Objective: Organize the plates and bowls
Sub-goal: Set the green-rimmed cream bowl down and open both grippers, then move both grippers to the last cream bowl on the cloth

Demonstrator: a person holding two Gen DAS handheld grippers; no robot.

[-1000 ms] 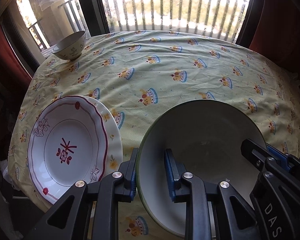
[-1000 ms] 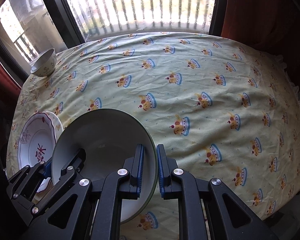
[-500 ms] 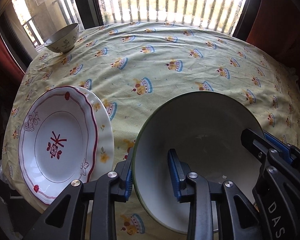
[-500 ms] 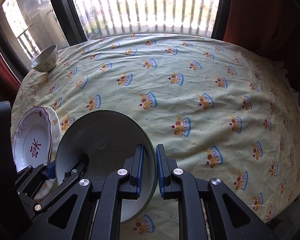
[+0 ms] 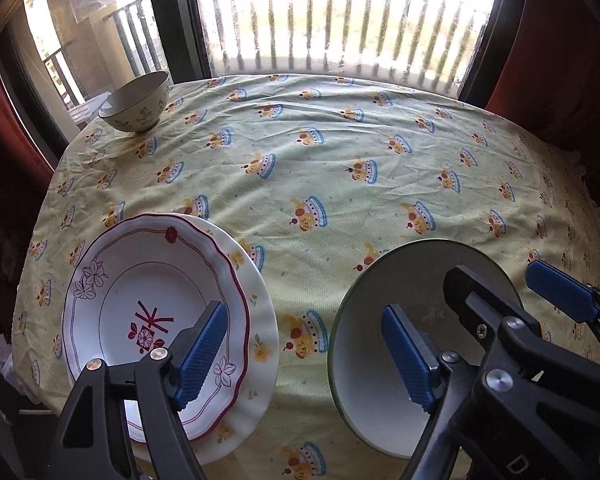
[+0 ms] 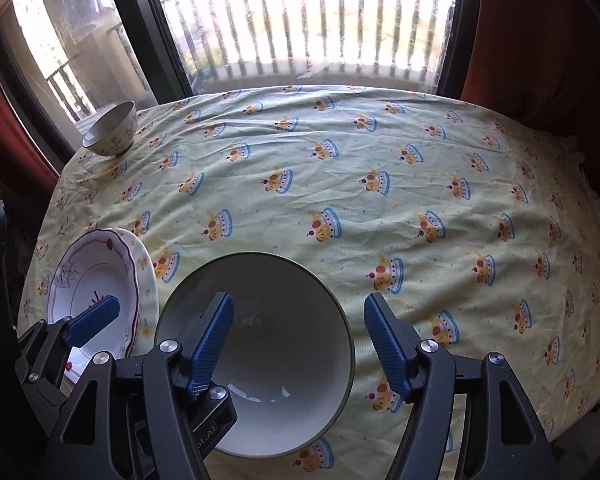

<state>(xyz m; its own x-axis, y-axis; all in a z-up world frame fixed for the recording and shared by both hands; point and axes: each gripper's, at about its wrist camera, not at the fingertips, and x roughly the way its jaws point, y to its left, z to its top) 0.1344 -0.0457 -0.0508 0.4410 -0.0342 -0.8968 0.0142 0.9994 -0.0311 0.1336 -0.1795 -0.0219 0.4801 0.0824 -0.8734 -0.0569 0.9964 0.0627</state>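
At about ten o'clock on the bench [image 5: 340, 168], near the window corner, a small patterned bowl [image 5: 137, 102] stands upright on the yellow tablecloth [image 6: 340, 208] with its crown print, well apart from everything else. At eight o'clock, near the bench's front left edge, a white plate with a red wavy rim [image 5: 152, 304] lies on a larger cream plate with small yellow flowers [image 5: 260, 344], the two stacked and the lower one showing past the upper one's right side.

The left claw [image 5: 308, 354] hovers over the strip of cloth between this stack and the large bowl. Its jaws are opening: the left blue pad hangs over the red-rimmed plate, the right pad over the large bowl's inside, and neither presses on anything, so it is released.

At six o'clock the large white bowl with a thin green rim [image 6: 284, 360] sits upright on the cloth, just beside the plate stack and apart from it.

The right claw [image 6: 298, 346] is above that bowl's right part. Its jaws are also opening: one pad stands over the bowl's hollow, the other outside its right rim over the cloth, with the rim between them but untouched, so this claw too is released.

Dark red curtains [image 6: 540, 40] hang at the far right, beside the bright window with its railing [image 6: 300, 20].
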